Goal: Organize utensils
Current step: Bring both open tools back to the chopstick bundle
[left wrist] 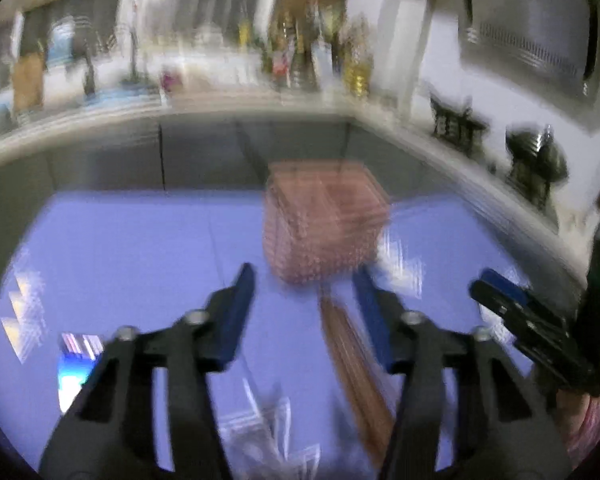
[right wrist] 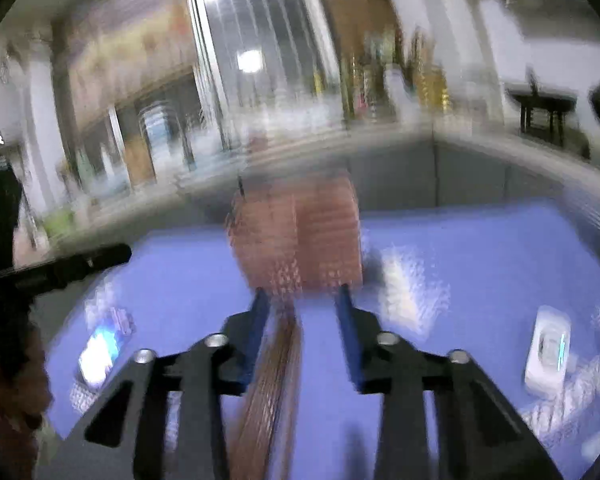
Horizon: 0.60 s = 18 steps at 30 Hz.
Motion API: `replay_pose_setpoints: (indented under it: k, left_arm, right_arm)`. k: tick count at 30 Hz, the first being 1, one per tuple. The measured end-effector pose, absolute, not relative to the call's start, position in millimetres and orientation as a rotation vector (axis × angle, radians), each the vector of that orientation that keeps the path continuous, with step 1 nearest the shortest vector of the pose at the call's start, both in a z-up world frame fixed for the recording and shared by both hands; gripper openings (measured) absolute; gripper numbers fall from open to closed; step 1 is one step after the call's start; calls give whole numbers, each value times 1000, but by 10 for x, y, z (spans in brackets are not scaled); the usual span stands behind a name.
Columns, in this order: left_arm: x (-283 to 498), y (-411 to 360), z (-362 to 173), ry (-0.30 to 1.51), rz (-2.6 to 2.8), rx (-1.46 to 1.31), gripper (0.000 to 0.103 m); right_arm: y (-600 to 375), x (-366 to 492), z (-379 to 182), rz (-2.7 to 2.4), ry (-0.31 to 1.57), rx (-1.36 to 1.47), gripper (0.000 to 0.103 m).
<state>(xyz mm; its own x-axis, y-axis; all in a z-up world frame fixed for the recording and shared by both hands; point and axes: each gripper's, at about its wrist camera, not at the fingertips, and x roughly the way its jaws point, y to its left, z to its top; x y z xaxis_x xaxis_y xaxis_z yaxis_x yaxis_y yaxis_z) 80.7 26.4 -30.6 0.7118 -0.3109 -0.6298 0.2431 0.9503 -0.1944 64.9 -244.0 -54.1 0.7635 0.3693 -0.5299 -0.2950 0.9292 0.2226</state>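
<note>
Wooden chopsticks [right wrist: 272, 380], perforated pink basket [right wrist: 296, 236], blue mat [right wrist: 480, 248].

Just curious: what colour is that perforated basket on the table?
Pinkish-red basket, standing on the blue table; left wrist view shows it best.

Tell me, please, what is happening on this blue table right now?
A person is sorting utensils with two hand-held grippers. The left hand-held gripper and the right hand-held gripper are both open and hold nothing. A pink perforated holder stands on the blue table, and brown chopsticks lie in front of it, between the right one's fingers. Both views are motion-blurred, so finer detail is unclear.
</note>
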Motion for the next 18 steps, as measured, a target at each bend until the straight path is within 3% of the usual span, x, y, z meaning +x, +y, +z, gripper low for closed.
replay_pose_setpoints:
  k: [3, 7, 18]
  left_arm:
    - [777, 80, -917, 900, -363, -107, 26]
    - [716, -154, -1353, 1024, -404, -114, 26]
    - [737, -336, -1455, 1005, -349, -10, 26]
  right_arm:
    - [-2317, 558, -1077, 396, 791, 87, 22]
    - [-2140, 462, -1367, 423, 885, 22, 21]
    - [-2163, 495, -1447, 366, 911, -34, 21]
